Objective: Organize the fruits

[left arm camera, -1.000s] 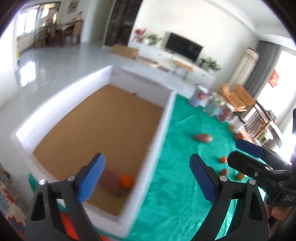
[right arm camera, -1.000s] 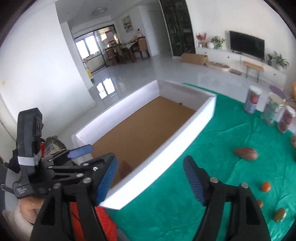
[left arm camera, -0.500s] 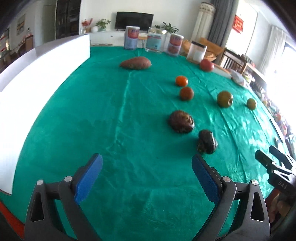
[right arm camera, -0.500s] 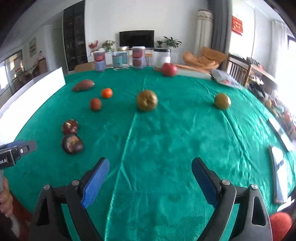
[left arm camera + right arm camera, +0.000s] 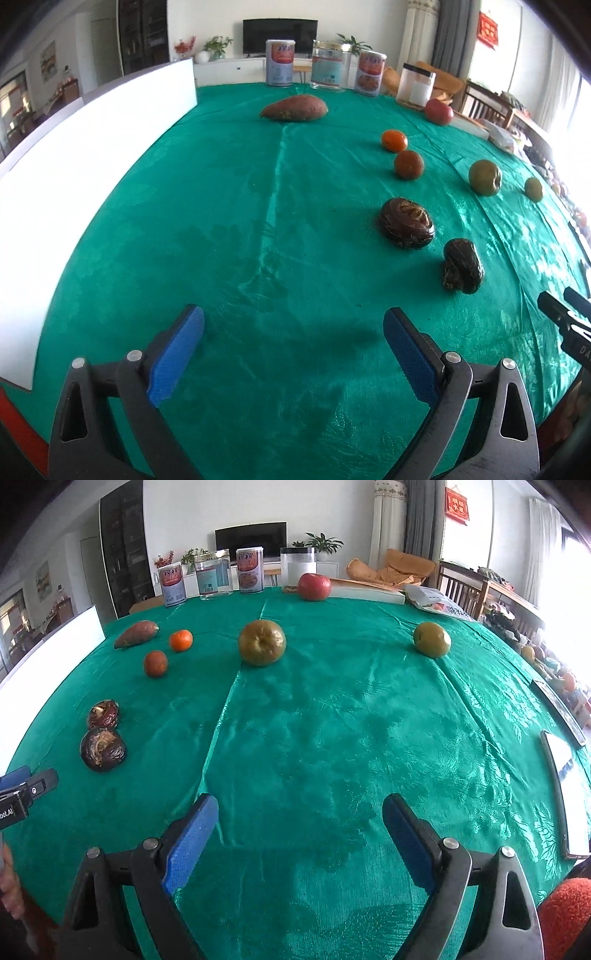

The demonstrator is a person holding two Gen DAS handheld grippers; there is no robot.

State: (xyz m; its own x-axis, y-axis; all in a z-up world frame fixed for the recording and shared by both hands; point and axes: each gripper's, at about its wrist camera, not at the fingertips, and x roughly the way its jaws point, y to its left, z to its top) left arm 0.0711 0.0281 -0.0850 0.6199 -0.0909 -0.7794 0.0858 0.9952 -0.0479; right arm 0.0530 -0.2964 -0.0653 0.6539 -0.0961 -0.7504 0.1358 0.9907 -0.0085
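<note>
Two hand-held grippers, left (image 5: 291, 345) and right (image 5: 300, 832), both spread and empty, hover above my green-clothed counter (image 5: 229, 206). Nearest loose fruit: wrinkled dark-brown one (image 5: 406, 222). Step: selection; next, I judge, straddle it, then carry to the white-walled box (image 5: 92, 155).

Bright daylight from 3 o'clock, blown-out windows, sheen on the green tablecloth (image 5: 280, 206); sharp centre, fisheye-bent, dark-vignetted edges.

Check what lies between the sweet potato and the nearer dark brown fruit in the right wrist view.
Two oranges, then another dark fruit, lie between sweet potato and nearer dark brown fruit.
</note>
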